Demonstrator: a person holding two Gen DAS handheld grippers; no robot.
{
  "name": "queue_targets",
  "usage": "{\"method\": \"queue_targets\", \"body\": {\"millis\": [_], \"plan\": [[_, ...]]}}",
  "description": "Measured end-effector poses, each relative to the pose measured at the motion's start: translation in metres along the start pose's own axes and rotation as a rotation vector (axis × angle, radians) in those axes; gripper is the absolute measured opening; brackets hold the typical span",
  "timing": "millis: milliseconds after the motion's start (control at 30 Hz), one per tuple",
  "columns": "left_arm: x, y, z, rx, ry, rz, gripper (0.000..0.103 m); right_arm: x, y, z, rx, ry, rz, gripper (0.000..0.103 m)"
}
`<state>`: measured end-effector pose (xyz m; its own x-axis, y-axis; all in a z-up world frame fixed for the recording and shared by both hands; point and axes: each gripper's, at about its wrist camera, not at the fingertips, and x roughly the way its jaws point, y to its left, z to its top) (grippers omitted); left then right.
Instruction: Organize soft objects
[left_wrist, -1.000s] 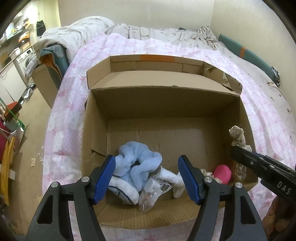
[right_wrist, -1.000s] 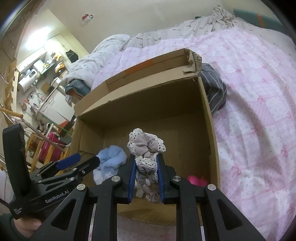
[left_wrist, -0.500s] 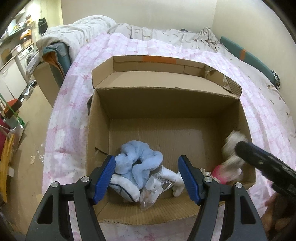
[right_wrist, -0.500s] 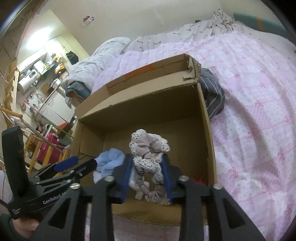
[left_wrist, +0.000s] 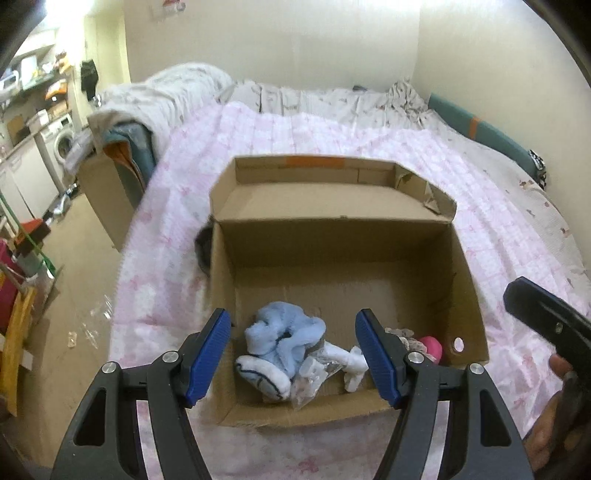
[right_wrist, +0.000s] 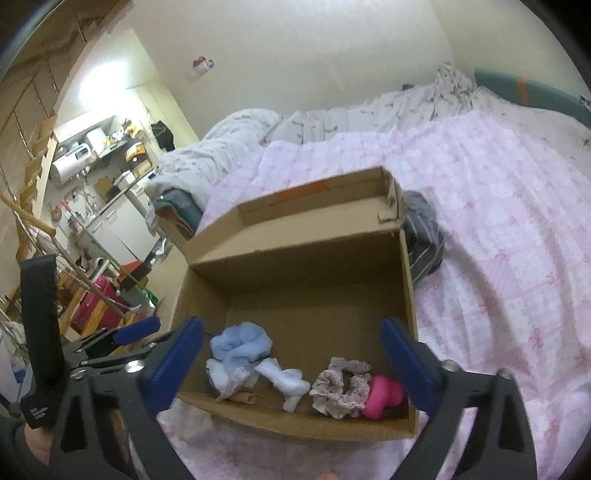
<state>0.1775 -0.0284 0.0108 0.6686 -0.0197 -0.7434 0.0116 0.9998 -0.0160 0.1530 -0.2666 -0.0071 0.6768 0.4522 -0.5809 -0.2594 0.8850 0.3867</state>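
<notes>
An open cardboard box (left_wrist: 332, 236) (right_wrist: 295, 258) stands on the pink bed. Inside lie a light blue fluffy cloth (left_wrist: 284, 336) (right_wrist: 240, 341), a white sock (right_wrist: 286, 380), a beige lace scrunchie (right_wrist: 341, 386) and a pink soft toy (right_wrist: 380, 397) (left_wrist: 430, 347). My left gripper (left_wrist: 293, 354) is open and empty, held over the box's near edge. My right gripper (right_wrist: 291, 363) is open and empty, above the scrunchie at the near right of the box.
A grey striped garment (right_wrist: 424, 236) lies on the pink quilt (right_wrist: 498, 229) beside the box's right wall. A second cardboard box (left_wrist: 107, 184) with clothes stands left of the bed. Kitchen shelves and a washing machine (left_wrist: 59, 144) stand at far left.
My right gripper opened and let go of the scrunchie, which now lies in the box beside the pink toy. Both grippers pulled back and up from the box.
</notes>
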Motion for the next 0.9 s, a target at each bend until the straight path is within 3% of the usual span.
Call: {"method": "queue_targets", "body": {"millis": [333,467,533,733,900], "plan": [[-0.072,0.018,-0.03,0.016,-0.102,0.013,0.067,-0.055,0.015,-0.008,-0.03,-0.04,-0.067,0.103],[-0.097,0.026,-0.052,-0.004,-0.126,0.015,0.067,-0.077,0.024,-0.02,-0.056,-0.06,-0.085,0.103],[-0.113,0.031,-0.061,-0.034,-0.174,0.026,0.067,-0.085,0.03,-0.027,-0.078,-0.065,-0.092,0.103],[-0.132,0.035,-0.079,-0.057,-0.211,0.014,0.073,-0.108,0.052,-0.041,-0.148,-0.103,-0.121,0.103],[-0.121,0.04,-0.089,-0.088,-0.193,0.02,0.088,-0.108,0.056,-0.058,-0.152,-0.096,-0.129,0.103]]}}
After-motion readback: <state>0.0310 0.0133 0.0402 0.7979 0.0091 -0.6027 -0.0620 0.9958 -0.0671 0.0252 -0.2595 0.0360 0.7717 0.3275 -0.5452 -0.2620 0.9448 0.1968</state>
